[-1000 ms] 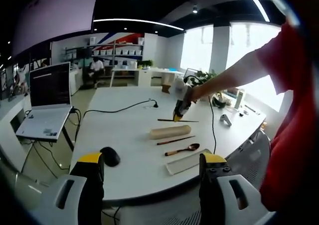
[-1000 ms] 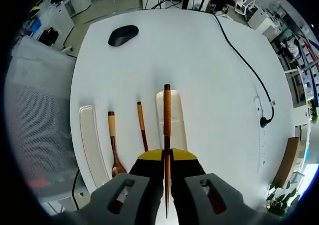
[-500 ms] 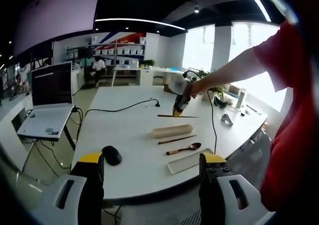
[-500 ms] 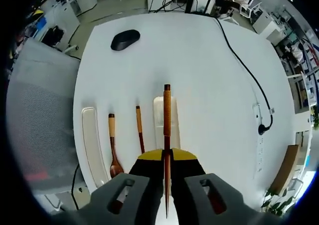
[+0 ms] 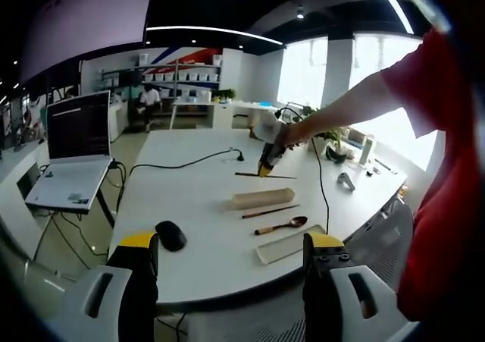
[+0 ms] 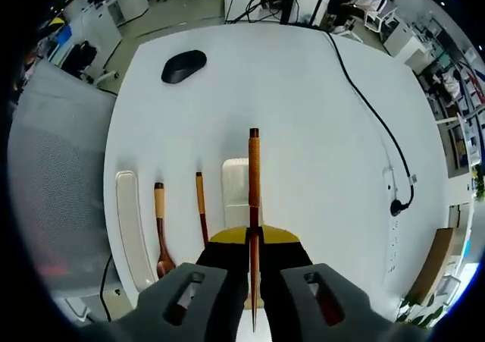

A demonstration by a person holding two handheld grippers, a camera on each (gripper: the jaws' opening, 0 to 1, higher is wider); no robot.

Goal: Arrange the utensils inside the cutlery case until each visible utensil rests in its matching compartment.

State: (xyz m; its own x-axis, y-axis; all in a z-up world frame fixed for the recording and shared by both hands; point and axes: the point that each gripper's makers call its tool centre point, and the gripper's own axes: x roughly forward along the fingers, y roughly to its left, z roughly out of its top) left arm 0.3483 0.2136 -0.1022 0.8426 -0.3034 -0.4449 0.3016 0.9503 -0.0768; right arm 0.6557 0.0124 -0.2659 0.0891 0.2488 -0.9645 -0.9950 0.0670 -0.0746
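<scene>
**Chopstick aloft, case waiting below**

The right claw (image 6: 252, 240) is pinched on a single wooden chopstick (image 6: 254, 183), gripping it near mid-length and holding it in the air above the white counter (image 6: 303, 114). Below it, in the right gripper view, four pieces lie side by side and apart from one another: the pale wooden case body (image 6: 236, 186), directly under the raised stick; a second chopstick (image 6: 201, 205); a wooden spoon (image 6: 161, 232); and a pale lid (image 6: 127, 224) nearest the counter's edge. A black mouse (image 6: 183, 65) sits well away towards the far side, and a black cable (image 6: 371, 114) runs across the counter's other half. The left claw (image 5: 231, 262) stands spread and empty, held back from the counter and well apart from the work; its view takes in the right claw (image 5: 267, 164) out over the table with the stick level.

The likely trouble lies in the release. The chopstick is thin and round and the case narrow, so a stick let go while tilted or off line could land across the rim and roll away over the smooth counter. A grip this slender may also let the stick pivot between the jaws on the way down. The case looks light; a nudge from the descending claw could shove it against the second chopstick.
</scene>
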